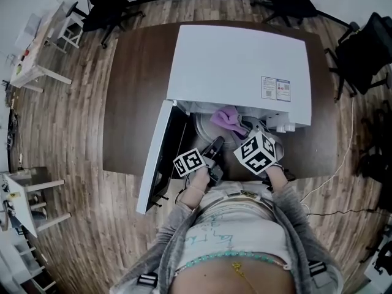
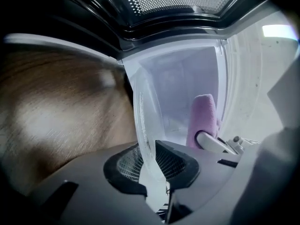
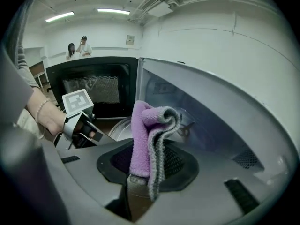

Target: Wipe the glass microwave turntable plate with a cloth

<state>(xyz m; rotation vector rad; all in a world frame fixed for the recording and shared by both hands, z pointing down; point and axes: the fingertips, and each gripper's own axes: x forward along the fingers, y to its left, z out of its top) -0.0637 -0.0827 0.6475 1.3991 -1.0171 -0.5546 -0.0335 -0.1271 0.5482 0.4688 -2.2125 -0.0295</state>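
Note:
The clear glass turntable plate (image 2: 144, 121) stands on edge at the mouth of the white microwave (image 1: 239, 66). My left gripper (image 2: 151, 159) is shut on its rim. In the head view the plate's rim (image 1: 199, 125) shows just below the microwave's opening, with the left gripper (image 1: 214, 147) beneath it. My right gripper (image 3: 145, 167) is shut on a folded purple cloth (image 3: 146, 135), which rises between the jaws. The cloth (image 2: 204, 118) hangs close to the plate's right face; whether it touches the glass I cannot tell. From the right gripper view the plate (image 3: 121, 129) lies behind the cloth.
The microwave door (image 1: 156, 158) hangs open to the left, its dark window (image 3: 93, 86) facing the right gripper. The microwave stands on a dark brown table (image 1: 135, 90). Office chairs (image 1: 104, 5) ring the table. Two people (image 3: 77, 48) stand far back.

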